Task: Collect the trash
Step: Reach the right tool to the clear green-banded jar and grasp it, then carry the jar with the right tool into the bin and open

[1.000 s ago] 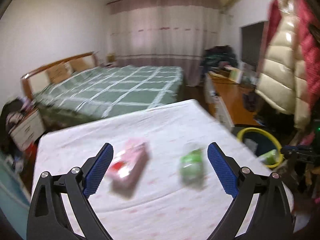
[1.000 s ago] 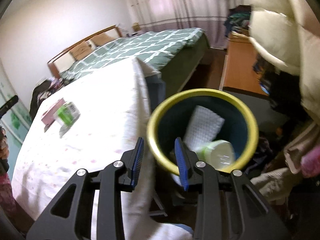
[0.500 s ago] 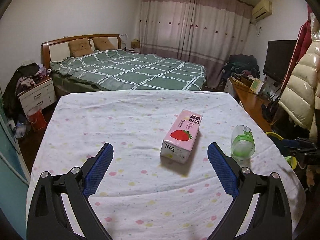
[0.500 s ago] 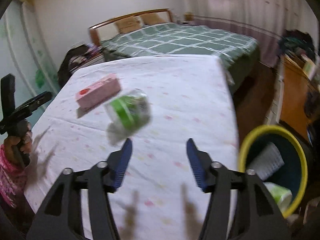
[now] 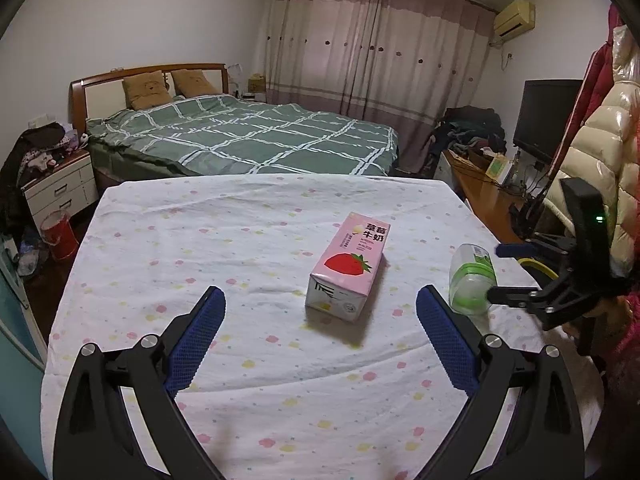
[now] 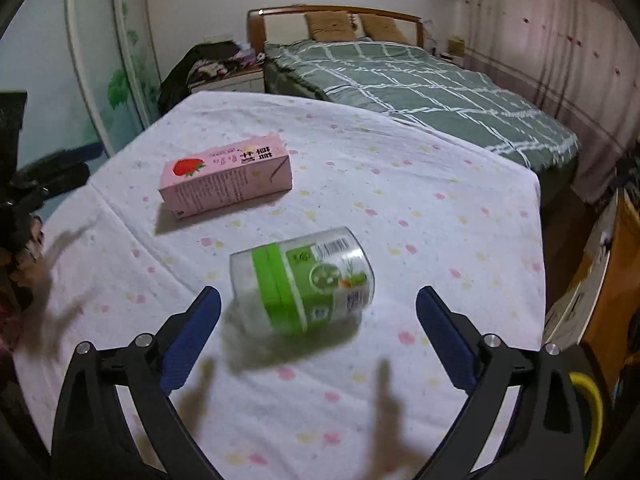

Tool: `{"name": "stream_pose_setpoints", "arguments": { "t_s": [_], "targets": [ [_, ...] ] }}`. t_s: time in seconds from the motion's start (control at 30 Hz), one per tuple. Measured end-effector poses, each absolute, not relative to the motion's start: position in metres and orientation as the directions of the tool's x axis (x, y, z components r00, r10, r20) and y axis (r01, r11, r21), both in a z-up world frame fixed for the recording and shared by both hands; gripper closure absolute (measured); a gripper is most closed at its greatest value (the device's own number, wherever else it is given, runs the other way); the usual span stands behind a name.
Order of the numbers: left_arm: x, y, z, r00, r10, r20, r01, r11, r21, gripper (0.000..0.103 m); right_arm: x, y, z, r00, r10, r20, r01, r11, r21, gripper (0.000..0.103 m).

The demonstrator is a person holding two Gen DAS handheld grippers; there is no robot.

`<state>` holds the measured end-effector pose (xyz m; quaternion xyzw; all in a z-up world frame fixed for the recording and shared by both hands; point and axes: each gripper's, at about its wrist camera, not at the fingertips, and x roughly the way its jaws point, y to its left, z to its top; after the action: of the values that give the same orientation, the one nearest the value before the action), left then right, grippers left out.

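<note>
Right gripper (image 6: 318, 322) jaws are opening wide with nothing gripped, now facing the plastic jar (image 6: 303, 279) instead of the bin. Left gripper (image 5: 320, 320) is hanging wide open, empty, just short of the milk carton (image 5: 347, 266) beside that jar.

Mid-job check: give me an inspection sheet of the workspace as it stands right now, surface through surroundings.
Surface: table under a white cloth with pastel dots, wrinkled.
Job's things: pink strawberry milk carton lying flat mid-table; clear jar with green label on its side near the right edge; yellow-rimmed bin beside the table.
Clutter: nothing seen on the cloth besides those two.
Grippers: left gripper open, empty, carton ahead of it; right gripper jaws opening, facing the jar, pads not on it.
Cables: tangle near the TV.
Surroundings: green plaid bed, curtains, hanging cream coat.
</note>
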<state>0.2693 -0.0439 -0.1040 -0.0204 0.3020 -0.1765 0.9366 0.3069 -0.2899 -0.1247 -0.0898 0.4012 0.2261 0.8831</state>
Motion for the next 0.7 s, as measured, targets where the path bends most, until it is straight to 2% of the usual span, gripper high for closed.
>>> {"name": "stream_pose_setpoints", "arguments": {
  "t_s": [0.37,0.43,0.57,0.7],
  "targets": [
    [0.269,-0.049,-0.106,0.738,-0.370,-0.565,0.347,0.925,-0.153,0.008,0.329,-0.279,-0.141,0.517,0.360,-0.777,-0.536,0.844,0.034,0.009],
    [0.268,-0.051,-0.107,0.735,-0.372,-0.566,0.350,0.924,-0.152,0.008,0.331,-0.278,-0.142,0.512,0.364,-0.778,-0.536,0.843,0.042,0.012],
    [0.267,-0.052,-0.107,0.732,-0.377,-0.568,0.356,0.922,-0.152,0.008,0.333,-0.277,-0.145,0.483,0.398,-0.780,-0.544,0.834,0.090,0.030],
    [0.266,-0.054,-0.106,0.731,-0.376,-0.569,0.360,0.921,-0.147,0.008,0.331,-0.279,-0.145,0.490,0.396,-0.776,-0.523,0.846,0.102,0.031]
  ]
}}
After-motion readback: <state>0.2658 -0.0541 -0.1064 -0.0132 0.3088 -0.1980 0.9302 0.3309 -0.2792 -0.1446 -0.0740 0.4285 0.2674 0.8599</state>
